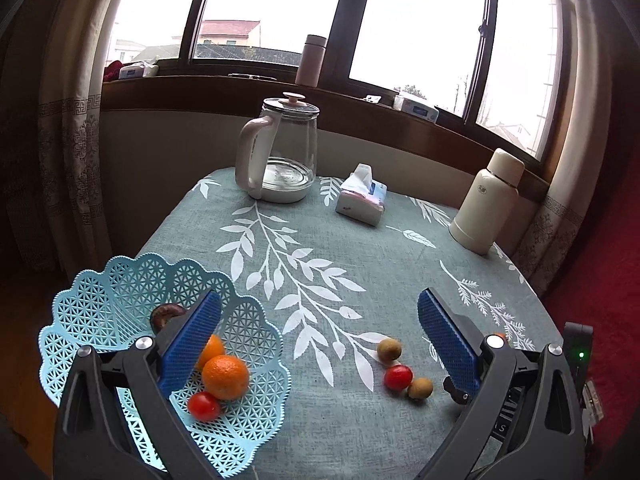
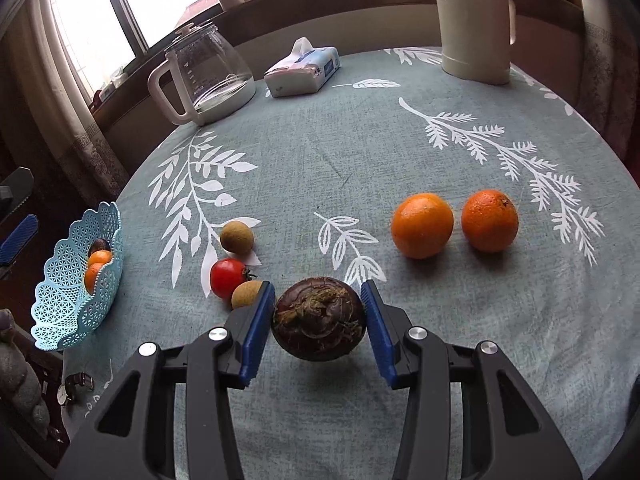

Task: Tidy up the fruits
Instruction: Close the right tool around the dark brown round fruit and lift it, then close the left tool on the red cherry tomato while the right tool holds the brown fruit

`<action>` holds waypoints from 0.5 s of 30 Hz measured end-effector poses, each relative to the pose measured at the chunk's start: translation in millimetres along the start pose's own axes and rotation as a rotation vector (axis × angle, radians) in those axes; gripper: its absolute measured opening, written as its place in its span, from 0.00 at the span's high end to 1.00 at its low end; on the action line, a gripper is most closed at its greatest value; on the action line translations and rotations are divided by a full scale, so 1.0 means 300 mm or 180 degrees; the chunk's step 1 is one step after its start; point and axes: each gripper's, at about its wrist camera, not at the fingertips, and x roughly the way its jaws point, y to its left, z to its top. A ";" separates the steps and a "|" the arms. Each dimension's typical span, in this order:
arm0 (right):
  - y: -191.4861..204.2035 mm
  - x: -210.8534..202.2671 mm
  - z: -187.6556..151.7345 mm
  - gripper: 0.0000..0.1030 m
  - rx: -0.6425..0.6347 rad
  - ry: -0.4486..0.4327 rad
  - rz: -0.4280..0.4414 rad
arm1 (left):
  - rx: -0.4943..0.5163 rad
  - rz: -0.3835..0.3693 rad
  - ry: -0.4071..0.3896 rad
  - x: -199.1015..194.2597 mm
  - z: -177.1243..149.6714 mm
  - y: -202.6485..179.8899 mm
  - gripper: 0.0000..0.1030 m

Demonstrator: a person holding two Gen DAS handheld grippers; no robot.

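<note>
1. Between my right tongs (image 2: 320, 326) sits a dark purple-brown fruit (image 2: 319, 317), pinched by both blue pads and, judging by its shadow, just clear of the tabletop (image 2: 320, 152).
2. My left tongs (image 1: 320, 344) are spread wide and hold nothing.
3. Done: the blue basket (image 1: 100, 292) holds two oranges (image 1: 225, 376), a tomato (image 1: 204, 406) and a dark fruit (image 1: 166, 314).
4. Left: two oranges (image 2: 422, 225), one tomato (image 2: 227, 278), two small brown fruits (image 2: 237, 237), plus the one I grip.
</note>
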 end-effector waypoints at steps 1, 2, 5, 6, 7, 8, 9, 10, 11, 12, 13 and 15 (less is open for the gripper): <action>-0.008 -0.006 -0.001 0.56 0.0016 -0.0023 -0.0003 | 0.0056 -0.0023 0.0035 0.016 -0.013 -0.021 0.03; -0.017 -0.012 -0.001 0.56 0.0034 -0.0042 -0.0007 | 0.0105 -0.0041 0.0069 0.032 -0.026 -0.040 0.03; -0.048 -0.027 -0.005 0.56 0.0077 -0.0101 -0.0035 | 0.0234 -0.0125 0.0178 0.079 -0.064 -0.091 0.03; -0.058 -0.032 -0.007 0.56 0.0091 -0.0117 -0.0048 | 0.0256 -0.0157 0.0226 0.094 -0.074 -0.104 0.04; -0.070 -0.033 -0.007 0.56 0.0109 -0.0125 -0.0059 | 0.0255 -0.0194 0.0279 0.109 -0.083 -0.114 0.06; -0.082 -0.034 -0.009 0.56 0.0133 -0.0129 -0.0065 | 0.0241 -0.0238 0.0337 0.125 -0.090 -0.123 0.08; -0.093 -0.034 -0.010 0.56 0.0158 -0.0130 -0.0069 | 0.0221 -0.0290 0.0390 0.139 -0.097 -0.132 0.09; -0.103 -0.032 -0.012 0.56 0.0181 -0.0126 -0.0076 | 0.0207 -0.0329 0.0434 0.155 -0.104 -0.142 0.11; -0.110 -0.029 -0.015 0.56 0.0200 -0.0120 -0.0081 | 0.0205 -0.0358 0.0478 0.171 -0.110 -0.152 0.13; -0.116 -0.026 -0.018 0.56 0.0214 -0.0111 -0.0083 | 0.0209 -0.0380 0.0532 0.188 -0.118 -0.161 0.15; -0.120 -0.023 -0.021 0.56 0.0221 -0.0104 -0.0081 | 0.0214 -0.0400 0.0594 0.207 -0.128 -0.171 0.20; -0.120 -0.021 -0.024 0.56 0.0210 -0.0102 -0.0083 | 0.0222 -0.0449 0.0726 0.246 -0.149 -0.189 0.27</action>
